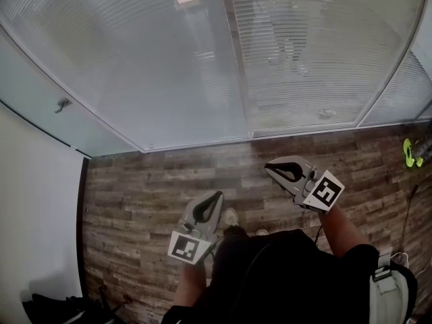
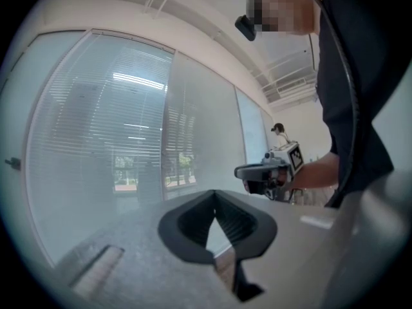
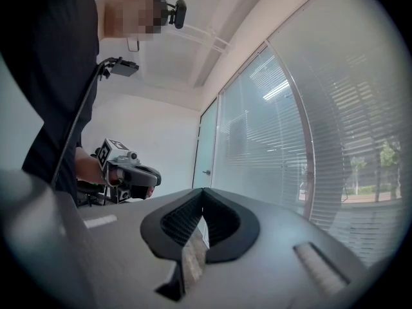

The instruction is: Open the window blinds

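The window blinds (image 1: pixel 135 59) are pale horizontal slats behind glass panels ahead of me; they also show in the left gripper view (image 2: pixel 109 127) and the right gripper view (image 3: pixel 347 127). My left gripper (image 1: pixel 216 196) hangs over the wood floor, well short of the glass, its jaws shut with nothing between them (image 2: pixel 214 195). My right gripper (image 1: pixel 268 167) is a little nearer the glass, also shut and empty (image 3: pixel 203 192). Each gripper shows in the other's view: the right gripper (image 2: pixel 257 172) and the left gripper (image 3: pixel 145 176). Neither touches the blinds. No cord or wand for the blinds is visible.
A glass door with a small handle (image 1: pixel 62 104) stands at the left, next to a white wall (image 1: pixel 34 201). A yellow-green object (image 1: pixel 409 152) and a thin cable (image 1: pixel 407 214) lie at the right. Dark items (image 1: pixel 61 308) sit on the floor at the lower left.
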A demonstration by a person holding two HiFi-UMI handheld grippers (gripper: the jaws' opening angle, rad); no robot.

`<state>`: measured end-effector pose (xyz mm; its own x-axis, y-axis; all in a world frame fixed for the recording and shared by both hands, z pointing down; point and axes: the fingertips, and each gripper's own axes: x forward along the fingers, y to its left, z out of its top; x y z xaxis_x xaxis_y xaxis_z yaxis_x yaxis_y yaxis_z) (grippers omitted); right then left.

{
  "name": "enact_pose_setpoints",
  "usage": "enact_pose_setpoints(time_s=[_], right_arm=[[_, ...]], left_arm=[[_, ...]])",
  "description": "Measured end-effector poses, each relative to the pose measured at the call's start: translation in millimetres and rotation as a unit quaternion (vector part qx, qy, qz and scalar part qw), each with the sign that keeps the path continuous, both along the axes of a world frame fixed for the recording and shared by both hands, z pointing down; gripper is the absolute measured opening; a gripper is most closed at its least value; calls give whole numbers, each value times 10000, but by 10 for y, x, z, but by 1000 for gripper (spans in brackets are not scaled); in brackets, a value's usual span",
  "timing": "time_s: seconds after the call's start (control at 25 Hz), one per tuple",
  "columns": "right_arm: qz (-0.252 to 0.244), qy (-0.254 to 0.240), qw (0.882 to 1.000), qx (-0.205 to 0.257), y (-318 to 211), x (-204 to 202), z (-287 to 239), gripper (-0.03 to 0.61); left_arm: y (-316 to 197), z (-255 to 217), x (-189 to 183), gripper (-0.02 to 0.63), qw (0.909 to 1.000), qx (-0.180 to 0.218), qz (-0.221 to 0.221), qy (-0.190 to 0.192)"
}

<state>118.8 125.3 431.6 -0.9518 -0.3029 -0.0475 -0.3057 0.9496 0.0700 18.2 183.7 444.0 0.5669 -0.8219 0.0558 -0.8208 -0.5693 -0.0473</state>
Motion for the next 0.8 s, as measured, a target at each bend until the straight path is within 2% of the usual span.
enact_pose_setpoints(time_s=[0.24,0.52,0.8], right_arm=[[-3,8,10000,-34,-112,-59,-4,5],[-47,18,10000,-32,-257,-292,8,5],[42,-70,9997,209,-530,-545,-212,5]], left_arm=[[-132,-23,-39,4,10000,15,37,-6],[-266,-31,-280,5,10000,-33,-6,-29],[-523,-107,-472,5,9998,50,182,-56]])
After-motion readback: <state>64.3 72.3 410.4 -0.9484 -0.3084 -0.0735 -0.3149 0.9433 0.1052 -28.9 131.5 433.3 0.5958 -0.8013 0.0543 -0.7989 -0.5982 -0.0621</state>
